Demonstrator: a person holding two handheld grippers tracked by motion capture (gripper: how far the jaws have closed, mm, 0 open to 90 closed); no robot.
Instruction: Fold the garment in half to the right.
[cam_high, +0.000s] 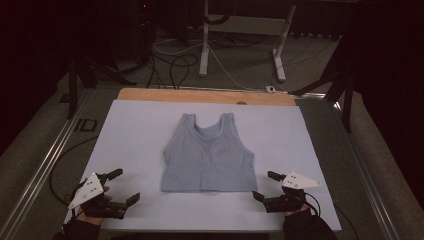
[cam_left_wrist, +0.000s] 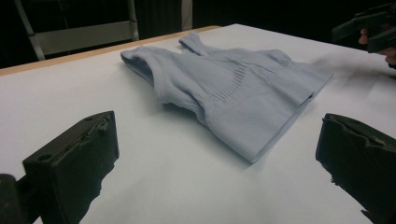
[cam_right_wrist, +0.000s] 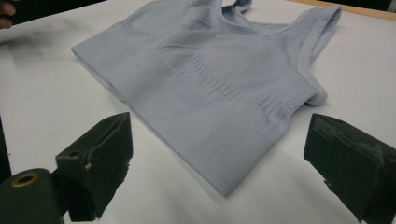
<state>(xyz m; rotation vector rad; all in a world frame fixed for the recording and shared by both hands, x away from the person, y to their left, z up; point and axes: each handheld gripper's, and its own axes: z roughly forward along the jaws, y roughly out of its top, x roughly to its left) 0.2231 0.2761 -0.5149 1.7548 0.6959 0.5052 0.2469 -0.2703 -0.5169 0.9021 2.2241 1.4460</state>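
The tank top (cam_high: 209, 155) is pale blue-grey, with ribbed stripes across the chest and a finer ribbed band along the hem. The table (cam_high: 135, 135) is white, with a bare light-wood strip (cam_high: 150, 95) along its far edge. Both grippers' jaws are black, under grey plates.

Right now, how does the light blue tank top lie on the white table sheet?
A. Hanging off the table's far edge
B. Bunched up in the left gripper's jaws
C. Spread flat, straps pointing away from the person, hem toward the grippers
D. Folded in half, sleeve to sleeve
C: the tank top lies spread flat on the sheet, straps toward the far edge, with the open left gripper and right gripper near its hem corners, not touching it.
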